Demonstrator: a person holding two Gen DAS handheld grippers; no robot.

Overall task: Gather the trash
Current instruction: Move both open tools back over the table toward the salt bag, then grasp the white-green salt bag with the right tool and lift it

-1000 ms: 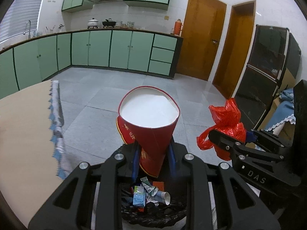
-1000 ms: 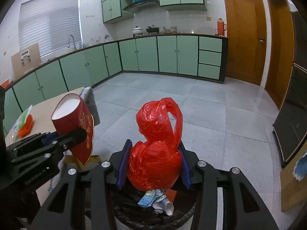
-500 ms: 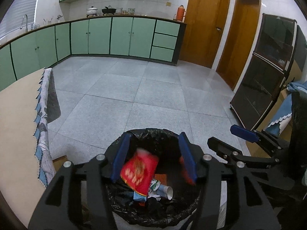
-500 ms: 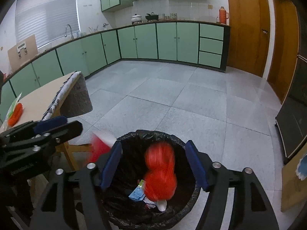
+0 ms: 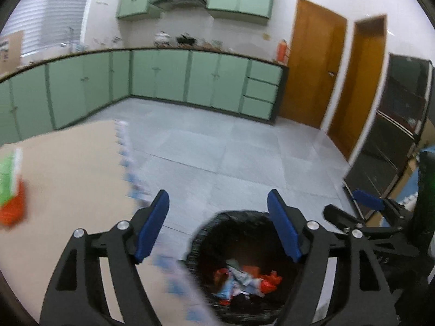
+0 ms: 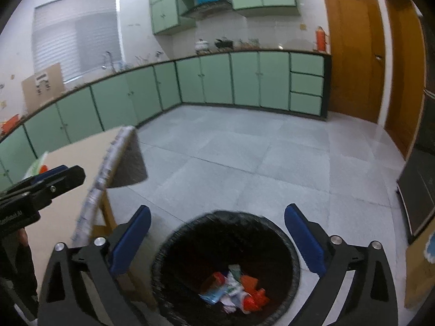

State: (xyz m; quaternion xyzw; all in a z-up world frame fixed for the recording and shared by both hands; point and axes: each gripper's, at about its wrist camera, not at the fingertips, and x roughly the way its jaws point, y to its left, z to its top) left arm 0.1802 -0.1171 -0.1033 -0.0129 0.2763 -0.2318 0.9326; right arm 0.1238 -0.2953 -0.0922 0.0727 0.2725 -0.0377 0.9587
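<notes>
Left gripper (image 5: pixel 217 222) and right gripper (image 6: pixel 217 237), both with jaws apart and empty; the jaws have just been opening. Both hang over the bin (image 6: pixel 288 247), lined with a black bag, which stands on the floor just off the worktop's (image 5: pixel 68 168) near corner. The trash (image 6: pixel 235 289), a loose heap of red plastic, cartons and a paper cup, lies at the bottom of the bin.

Likely hazards: the two grippers work near each other above one opening, so a careless swing could knock them together or catch the liner's rim and tip the bin. A green-and-orange packet (image 5: pixel 12 190), blurred, lies by the worktop's left edge; it may be further trash and would be easy to overlook.

Setting: a tan worktop with a patterned cloth border (image 6: pixel 108 163), grey tiled floor (image 6: pixel 244 163), green cabinets (image 6: pixel 217 81), two wooden doors (image 6: pixel 353 54).
</notes>
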